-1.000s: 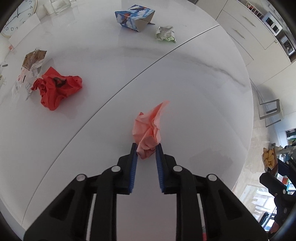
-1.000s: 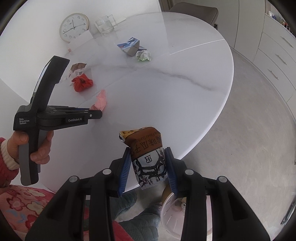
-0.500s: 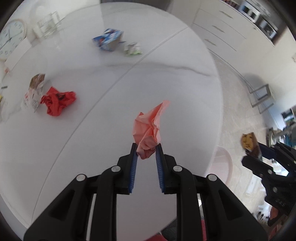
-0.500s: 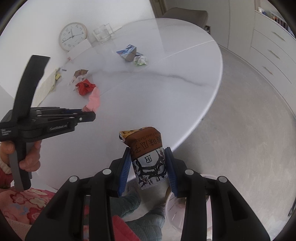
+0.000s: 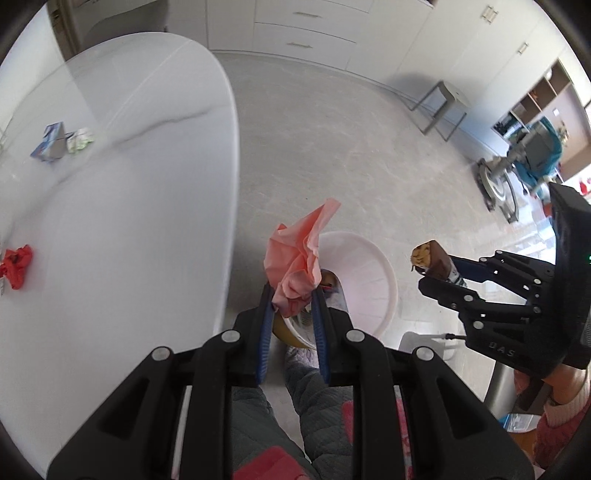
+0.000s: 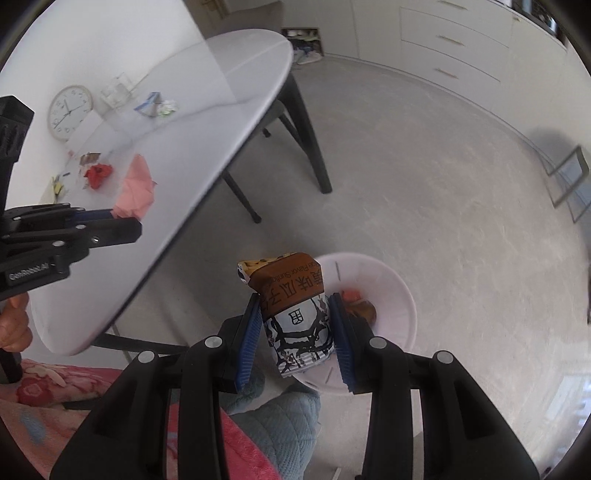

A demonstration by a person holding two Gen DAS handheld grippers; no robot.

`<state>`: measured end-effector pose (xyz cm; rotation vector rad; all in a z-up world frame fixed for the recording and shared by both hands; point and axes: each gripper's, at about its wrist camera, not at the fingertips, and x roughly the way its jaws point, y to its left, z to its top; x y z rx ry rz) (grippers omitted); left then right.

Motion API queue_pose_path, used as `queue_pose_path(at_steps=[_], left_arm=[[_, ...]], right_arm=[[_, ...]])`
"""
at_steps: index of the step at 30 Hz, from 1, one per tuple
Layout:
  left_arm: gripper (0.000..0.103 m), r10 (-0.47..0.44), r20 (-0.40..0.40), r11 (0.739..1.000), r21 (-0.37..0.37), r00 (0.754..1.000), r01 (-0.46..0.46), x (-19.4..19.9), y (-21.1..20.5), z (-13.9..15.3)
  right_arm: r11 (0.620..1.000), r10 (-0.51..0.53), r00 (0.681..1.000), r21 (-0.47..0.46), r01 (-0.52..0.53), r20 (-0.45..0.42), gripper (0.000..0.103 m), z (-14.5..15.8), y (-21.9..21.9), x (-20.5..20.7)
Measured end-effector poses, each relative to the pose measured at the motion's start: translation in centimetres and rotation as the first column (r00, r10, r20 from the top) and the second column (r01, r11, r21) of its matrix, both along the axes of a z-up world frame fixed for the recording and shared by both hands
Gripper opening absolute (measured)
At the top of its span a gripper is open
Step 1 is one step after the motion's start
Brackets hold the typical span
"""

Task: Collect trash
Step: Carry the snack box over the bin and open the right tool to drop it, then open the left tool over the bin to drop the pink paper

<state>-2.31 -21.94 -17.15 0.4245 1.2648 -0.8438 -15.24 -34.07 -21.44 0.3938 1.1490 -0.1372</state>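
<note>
My left gripper (image 5: pixel 292 293) is shut on a crumpled pink paper (image 5: pixel 295 262) and holds it above the white trash bin (image 5: pixel 373 273) on the floor. My right gripper (image 6: pixel 295 308) is shut on a brown and white snack packet (image 6: pixel 293 314), held over the same bin (image 6: pixel 391 291), which holds some trash. The right gripper (image 5: pixel 439 271) with its packet also shows in the left wrist view, right of the bin. The left gripper (image 6: pixel 114 218) with the pink paper (image 6: pixel 135 192) shows at the left of the right wrist view.
The white round table (image 5: pixel 122 206) stands left of the bin. On it lie a red crumpled paper (image 5: pixel 14 262), a blue carton (image 5: pixel 50 142) and a green-white wad (image 5: pixel 79 138). A clock (image 6: pixel 70 110) leans at the table's back. Table legs (image 6: pixel 306 136), my knees (image 5: pixel 317 402) and cabinets (image 5: pixel 314 33) surround the bin.
Both grippers swung off the table to the right and down toward the floor bin, each still holding its trash. The bin has come into view under both.
</note>
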Motion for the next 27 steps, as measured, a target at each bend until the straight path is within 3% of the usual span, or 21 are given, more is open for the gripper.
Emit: queue_pose_path(at_steps=[5, 6, 7, 9, 14, 25, 27], left_arm=[[0.021, -0.025, 0.000, 1.000, 0.005, 1.000, 0.025, -1.9, -1.8, 0.0], [0.021, -0.029, 0.001, 1.000, 0.007, 1.000, 0.029, -2.1, -2.1, 0.0], [0.021, -0.033, 0.001, 0.999, 0.009, 0.999, 0.033, -2.3, -2.3, -0.1], [0.021, -0.040, 0.002, 0.999, 0.018, 0.999, 0.040, -3.0, -2.8, -0.1], [0.021, -0.061, -0.001, 0.998, 0.030, 0.998, 0.061, -3.7, -4.1, -0.6], [0.022, -0.128, -0.033, 0.991, 0.042, 0.991, 0.129, -4.5, -6.4, -2.0], [0.037, -0.145, -0.026, 0.988, 0.051, 0.989, 0.147, -4.9, -6.7, -2.1]], right_arm=[[1.000, -0.005, 0.998, 0.011, 0.006, -0.058, 0.043, -3.6, -1.0, -1.2], [1.000, -0.001, 0.998, 0.010, 0.002, -0.065, 0.057, -4.1, -1.1, -1.3], [1.000, 0.000, 0.997, -0.001, 0.000, -0.072, 0.078, -4.6, -1.2, -1.2], [0.998, -0.010, 0.996, -0.056, 0.005, -0.093, 0.097, -5.3, -1.3, -1.1], [0.998, -0.051, 0.992, -0.047, 0.046, -0.115, 0.098, -5.6, -2.3, -2.0], [0.991, -0.116, 0.990, -0.078, 0.109, -0.086, 0.100, -3.5, -4.6, -4.3], [0.990, -0.124, 0.989, -0.080, 0.117, -0.084, 0.100, -3.3, -5.1, -4.7]])
